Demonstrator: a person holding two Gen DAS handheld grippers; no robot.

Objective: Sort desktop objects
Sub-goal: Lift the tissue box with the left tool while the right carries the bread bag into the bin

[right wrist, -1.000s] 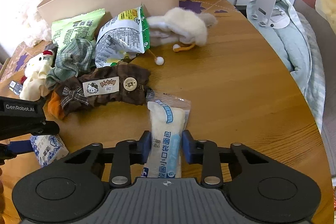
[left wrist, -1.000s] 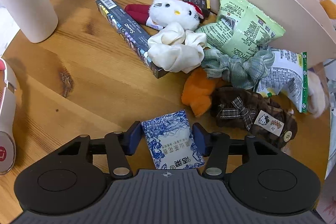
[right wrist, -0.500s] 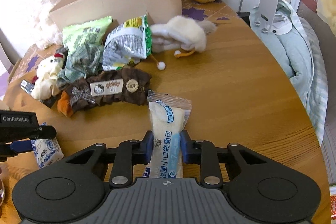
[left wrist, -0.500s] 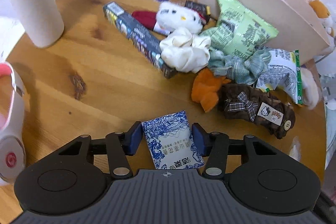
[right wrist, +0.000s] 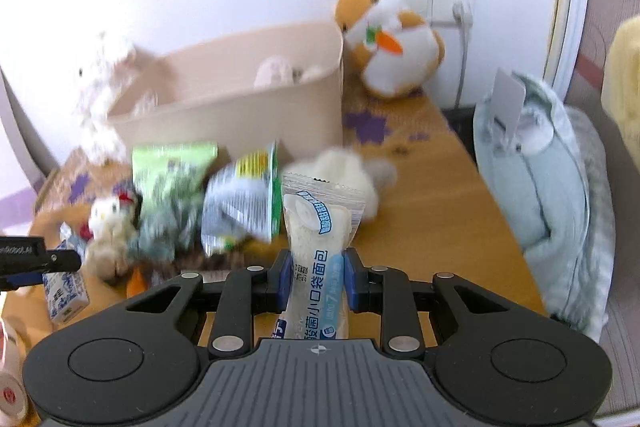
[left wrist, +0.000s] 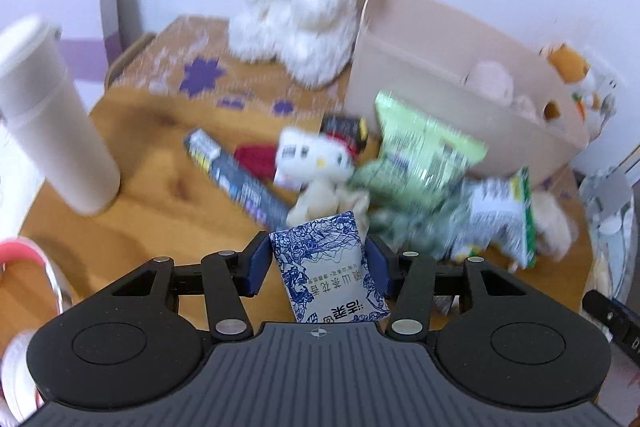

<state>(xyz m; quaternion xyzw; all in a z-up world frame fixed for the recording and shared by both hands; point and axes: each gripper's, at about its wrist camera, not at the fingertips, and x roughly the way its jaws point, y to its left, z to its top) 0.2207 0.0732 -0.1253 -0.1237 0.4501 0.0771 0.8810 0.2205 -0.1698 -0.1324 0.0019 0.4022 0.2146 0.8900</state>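
My left gripper (left wrist: 318,269) is shut on a blue-and-white patterned packet (left wrist: 326,263) and holds it lifted above the wooden table (left wrist: 160,195). My right gripper (right wrist: 316,277) is shut on a white bread packet with blue print (right wrist: 318,251), also lifted. The beige bin (left wrist: 452,107) stands at the back, with pale soft items inside; it also shows in the right wrist view (right wrist: 240,115). The left gripper and its packet (right wrist: 64,291) show at the left edge of the right wrist view.
A pile lies before the bin: a Hello Kitty plush (left wrist: 316,157), a long dark box (left wrist: 236,179), green snack bags (left wrist: 424,151), scrunchies. A white cup (left wrist: 52,131) stands left. A white plush (left wrist: 304,11) and an orange plush (right wrist: 388,39) sit behind.
Both grippers have risen from the table with their packets and tilted up, so the bin's inside and the wall now show. The pile has not moved.
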